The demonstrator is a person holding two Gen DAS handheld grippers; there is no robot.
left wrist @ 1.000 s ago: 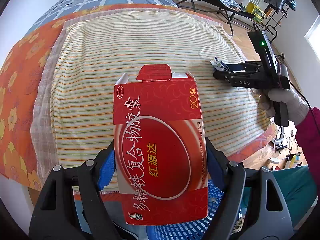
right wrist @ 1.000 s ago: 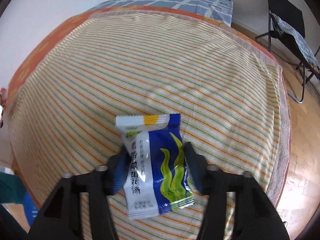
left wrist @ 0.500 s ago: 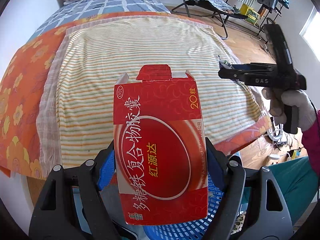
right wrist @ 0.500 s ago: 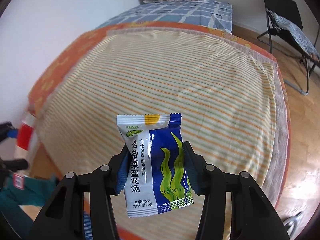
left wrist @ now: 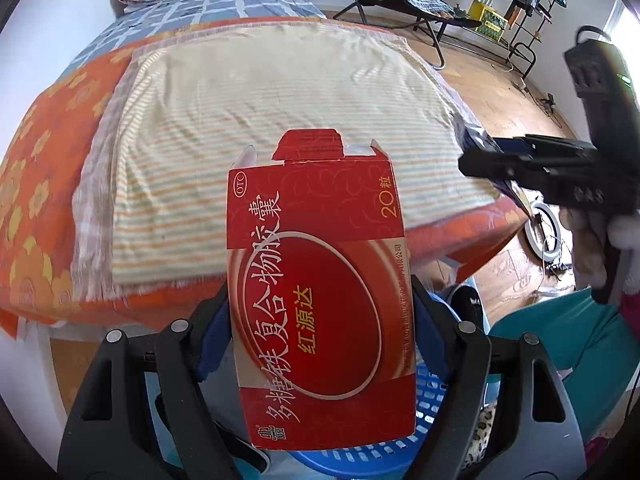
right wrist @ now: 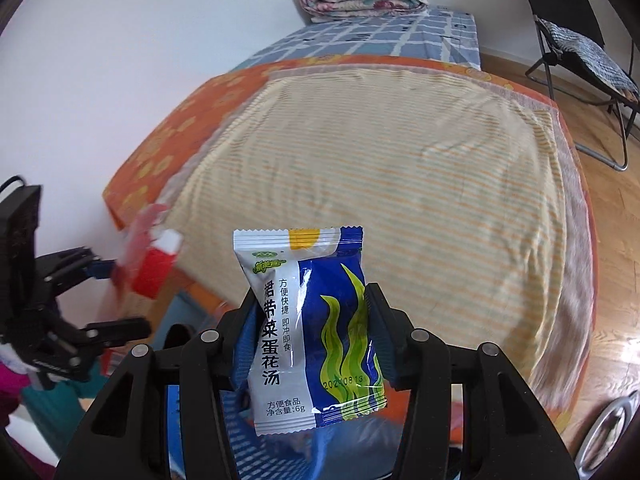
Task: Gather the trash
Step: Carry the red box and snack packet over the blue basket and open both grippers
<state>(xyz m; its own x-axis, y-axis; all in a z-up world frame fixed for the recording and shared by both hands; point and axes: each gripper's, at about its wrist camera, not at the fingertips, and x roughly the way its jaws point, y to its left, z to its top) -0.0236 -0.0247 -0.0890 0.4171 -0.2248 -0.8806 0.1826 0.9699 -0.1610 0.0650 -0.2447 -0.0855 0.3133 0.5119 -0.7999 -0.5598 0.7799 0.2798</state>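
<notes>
Both claws loaded, past the bed's near edge.
Left wrist view: the left gripper (left wrist: 320, 320) pinches an upright red box (left wrist: 320, 292) above a blue basket (left wrist: 424, 396), with the striped bedspread (left wrist: 260, 128) bare beyond. Right wrist view: the right gripper (right wrist: 310, 328) clamps a soup sachet (right wrist: 312, 328) over what looks like that basket, blurred; open floor (right wrist: 616, 216) lies right.

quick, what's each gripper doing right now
left gripper: closed on the red box
right gripper: closed on the blue soup packet
</notes>
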